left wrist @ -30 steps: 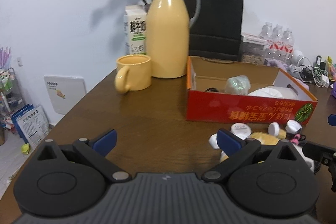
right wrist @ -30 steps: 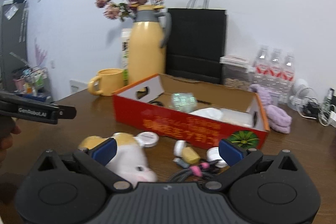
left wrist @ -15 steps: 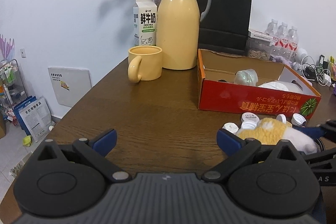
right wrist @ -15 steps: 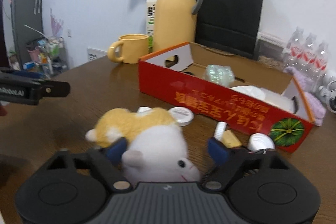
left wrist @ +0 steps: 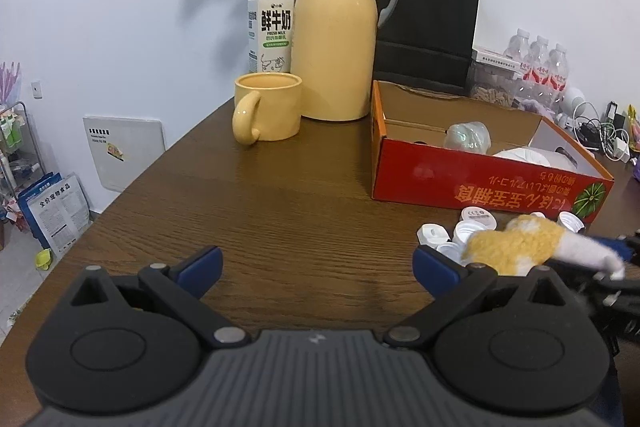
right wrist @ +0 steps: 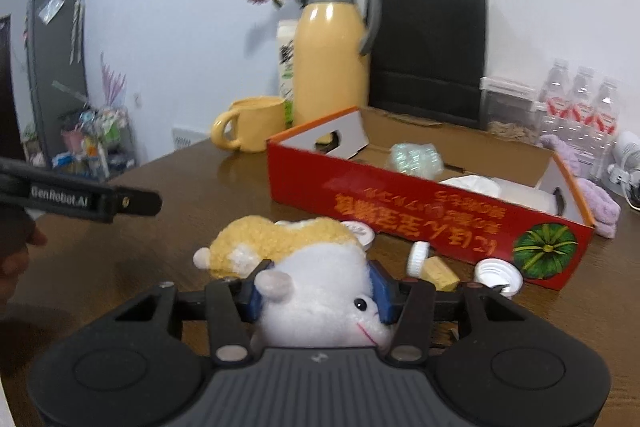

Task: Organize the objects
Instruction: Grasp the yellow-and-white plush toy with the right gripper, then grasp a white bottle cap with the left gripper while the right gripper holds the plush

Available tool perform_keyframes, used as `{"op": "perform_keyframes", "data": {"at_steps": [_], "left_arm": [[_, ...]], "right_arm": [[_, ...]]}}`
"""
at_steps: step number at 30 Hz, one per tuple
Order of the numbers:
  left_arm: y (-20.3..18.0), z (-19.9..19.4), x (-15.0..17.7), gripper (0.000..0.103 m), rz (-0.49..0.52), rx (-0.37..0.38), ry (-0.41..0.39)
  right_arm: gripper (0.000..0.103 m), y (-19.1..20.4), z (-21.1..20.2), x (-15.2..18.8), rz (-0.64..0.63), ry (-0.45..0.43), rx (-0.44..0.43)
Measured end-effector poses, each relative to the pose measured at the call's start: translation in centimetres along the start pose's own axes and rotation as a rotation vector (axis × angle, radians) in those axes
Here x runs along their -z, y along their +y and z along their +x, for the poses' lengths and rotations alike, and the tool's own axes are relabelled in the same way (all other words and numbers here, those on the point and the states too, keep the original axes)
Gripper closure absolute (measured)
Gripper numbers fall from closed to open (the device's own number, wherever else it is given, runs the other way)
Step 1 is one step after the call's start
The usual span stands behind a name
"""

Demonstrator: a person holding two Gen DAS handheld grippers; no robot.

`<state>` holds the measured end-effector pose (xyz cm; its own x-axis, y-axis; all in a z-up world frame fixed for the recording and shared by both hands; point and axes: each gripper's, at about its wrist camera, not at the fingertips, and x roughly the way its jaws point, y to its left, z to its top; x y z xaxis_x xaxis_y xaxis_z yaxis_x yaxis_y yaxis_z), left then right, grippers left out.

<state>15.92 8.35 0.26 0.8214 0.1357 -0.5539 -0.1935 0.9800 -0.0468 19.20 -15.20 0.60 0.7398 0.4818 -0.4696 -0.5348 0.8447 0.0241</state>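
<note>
The red box (right wrist: 420, 203) sits on the table just behind the soft toy (right wrist: 316, 279), a bit to the right. The right gripper (right wrist: 318, 293) has just been closing and now squeezes the toy's white head; its yellow body points away to the left. The left gripper (left wrist: 316, 261) is open and empty. The milk carton (left wrist: 270, 27) says "FRESH MILK".

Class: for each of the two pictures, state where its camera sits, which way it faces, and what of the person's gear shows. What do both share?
Left wrist: on the left gripper, open over the brown wooden table, facing the yellow mug.
Right wrist: on the right gripper, closed on the white-and-yellow plush toy; the left gripper's finger shows.
Shared: the red cardboard box.
</note>
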Motion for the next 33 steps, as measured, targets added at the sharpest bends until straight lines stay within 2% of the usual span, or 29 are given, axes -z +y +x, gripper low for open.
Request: {"op": "perform_keyframes", "data": {"at_steps": [3, 4, 8, 14, 18, 20, 21, 22, 23, 26, 30, 33], "left_arm": [[-0.6, 0.9, -0.1, 0.0, 0.002, 0.002, 0.017], [-0.9, 1.1, -0.1, 0.0, 0.004, 0.005, 0.021], [-2.2, 2.4, 0.0, 0.0, 0.017, 0.015, 0.041], [-4.2, 4.4, -0.1, 0.0, 0.037, 0.031, 0.072], [-5.0, 4.9, 0.0, 0.0, 0.052, 0.042, 0.079], [-5.2, 5.2, 0.0, 0.0, 0.057, 0.045, 0.085], [-5.2, 5.4, 0.1, 0.0, 0.057, 0.045, 0.089], [-5.2, 5.6, 0.2, 0.0, 0.055, 0.045, 0.093], [-5.1, 5.7, 0.2, 0.0, 0.052, 0.046, 0.098], [-5.0, 6.1, 0.3, 0.0, 0.039, 0.054, 0.107], [-5.0, 6.4, 0.5, 0.0, 0.026, 0.06, 0.111], [-4.7, 6.4, 0.7, 0.0, 0.011, 0.063, 0.108]], "right_arm": [[0.057, -1.4, -0.8, -0.3, 0.035, -0.053, 0.023], [0.062, -1.9, -1.1, -0.4, 0.041, -0.071, 0.033], [0.062, -4.0, -1.7, -0.5, 0.072, -0.117, 0.07], [0.06, -5.3, -1.1, 0.0, 0.075, -0.083, 0.044], [0.043, -5.6, 0.0, 0.2, 0.073, -0.018, 0.018], [0.043, -5.9, 0.6, 0.3, 0.069, 0.01, 0.005], [0.046, -6.0, 0.7, 0.4, 0.071, 0.014, -0.007], [0.061, -6.1, 0.8, 0.3, 0.074, 0.017, -0.03], [0.062, -6.2, 0.8, 0.4, 0.074, 0.021, -0.045], [0.062, -5.9, 0.7, 0.5, 0.061, 0.021, -0.043], [0.052, -6.7, 0.7, 0.6, 0.113, 0.024, -0.054], [0.051, -6.8, 0.9, 0.7, 0.117, 0.04, -0.071]]}}
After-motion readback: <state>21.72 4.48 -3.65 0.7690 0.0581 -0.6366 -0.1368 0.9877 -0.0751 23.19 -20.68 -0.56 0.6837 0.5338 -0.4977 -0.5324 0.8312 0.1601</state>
